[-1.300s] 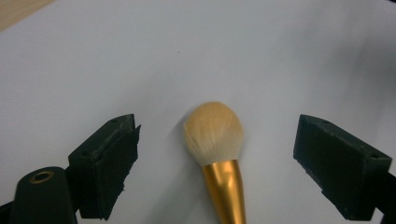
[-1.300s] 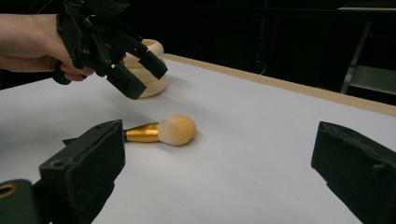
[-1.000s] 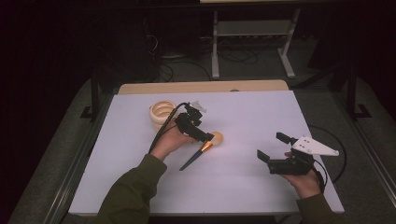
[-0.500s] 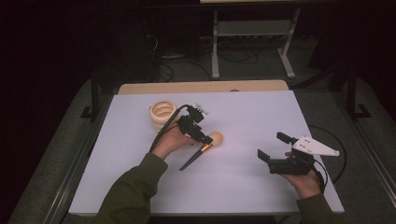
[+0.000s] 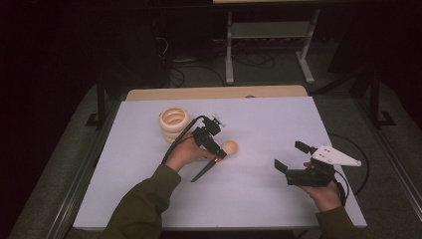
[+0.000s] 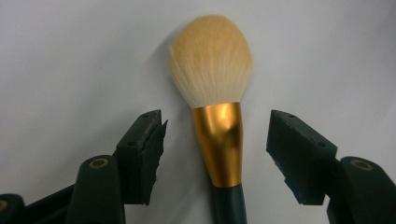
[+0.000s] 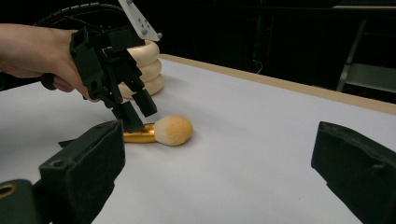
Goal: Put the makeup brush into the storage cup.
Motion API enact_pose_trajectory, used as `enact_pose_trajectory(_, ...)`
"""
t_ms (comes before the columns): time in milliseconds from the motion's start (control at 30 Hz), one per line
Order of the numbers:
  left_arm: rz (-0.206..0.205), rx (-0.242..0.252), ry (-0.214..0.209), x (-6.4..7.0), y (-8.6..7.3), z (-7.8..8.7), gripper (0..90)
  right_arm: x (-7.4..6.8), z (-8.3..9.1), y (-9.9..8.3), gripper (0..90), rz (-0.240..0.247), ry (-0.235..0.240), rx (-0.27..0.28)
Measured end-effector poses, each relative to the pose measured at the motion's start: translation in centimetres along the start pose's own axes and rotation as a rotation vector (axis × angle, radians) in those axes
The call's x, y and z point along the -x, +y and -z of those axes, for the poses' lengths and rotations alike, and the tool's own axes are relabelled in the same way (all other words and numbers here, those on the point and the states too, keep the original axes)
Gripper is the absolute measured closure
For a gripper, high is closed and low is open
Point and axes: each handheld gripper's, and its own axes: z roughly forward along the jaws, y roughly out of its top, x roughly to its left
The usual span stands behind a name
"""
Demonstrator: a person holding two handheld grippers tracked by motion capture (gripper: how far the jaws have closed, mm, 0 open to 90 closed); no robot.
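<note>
left gripper (image 6: 217, 140) hovering with jaws spread, straddling makeup brush (image 6: 215, 107) at its gold ferrule, no contact, bristles lying past the jaw tips, right gripper (image 5: 294, 159) sitting wide open, well apart from brush

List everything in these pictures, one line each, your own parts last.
Makeup brush: one, cream bristles, gold collar, dark handle, lying on the table between the left gripper's open jaws.
Ring stack: one, cream, far left of the table.
Table: one, white top, wooden far edge.
Metal frame: one, grey, on the floor beyond the table.
Left gripper: one, black, over the brush collar.
Right gripper: one, black with grey plate, open, off to the right.
</note>
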Motion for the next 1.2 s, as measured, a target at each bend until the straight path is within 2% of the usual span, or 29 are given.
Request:
enact_pose_trajectory(200,0.002,-0.038,0.003,0.2,0.1,-0.5,41.7,0.0,0.0,0.0,2.3,0.0,-0.002,0.001)
enact_pose_trajectory(333,-0.011,-0.061,0.013,0.2,0.2,-0.7,43.9,0.1,0.0,0.0,2.3,0.0,-0.003,0.001)
enact_pose_trajectory(667,-0.006,-0.101,0.034,0.5,0.7,-1.1,48.0,0.1,0.0,0.0,2.3,-0.001,-0.006,0.0)
enact_pose_trajectory(1200,0.007,-0.126,0.048,0.5,1.0,-1.7,53.5,0.1,0.0,0.0,3.1,0.001,-0.005,-0.003)
